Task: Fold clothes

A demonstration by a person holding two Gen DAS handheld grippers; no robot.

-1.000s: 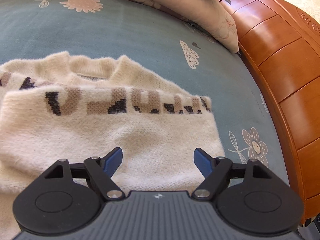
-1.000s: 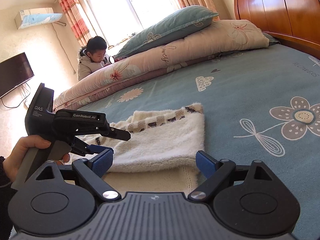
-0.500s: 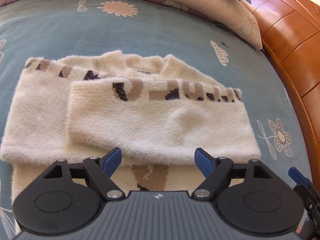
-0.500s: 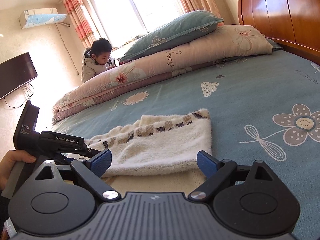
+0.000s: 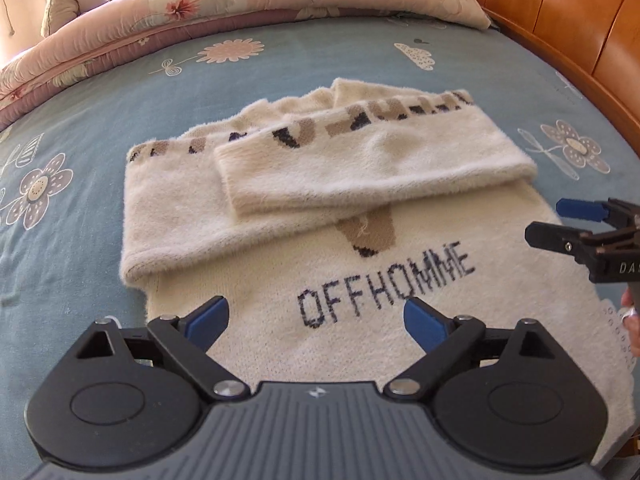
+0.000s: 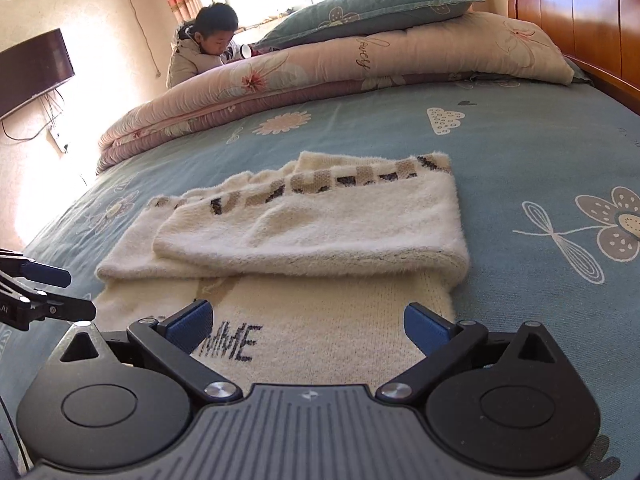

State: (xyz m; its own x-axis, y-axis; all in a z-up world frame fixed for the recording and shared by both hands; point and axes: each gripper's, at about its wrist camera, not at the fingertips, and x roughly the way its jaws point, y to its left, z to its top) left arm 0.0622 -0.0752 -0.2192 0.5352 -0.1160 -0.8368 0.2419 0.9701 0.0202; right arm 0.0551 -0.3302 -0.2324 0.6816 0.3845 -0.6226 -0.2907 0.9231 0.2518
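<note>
Sweater (image 5: 360, 280) on bed (image 5: 120, 92), sleeves folded across its far half (one overlapping), quilt (image 5: 240, 4) behind, headboard (image 5: 560, 20) right.

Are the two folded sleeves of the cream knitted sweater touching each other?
Touching. In the left wrist view the upper folded sleeve lies across the lower folded sleeve, overlapping it with no gap; the right wrist view shows the same stack.
</note>
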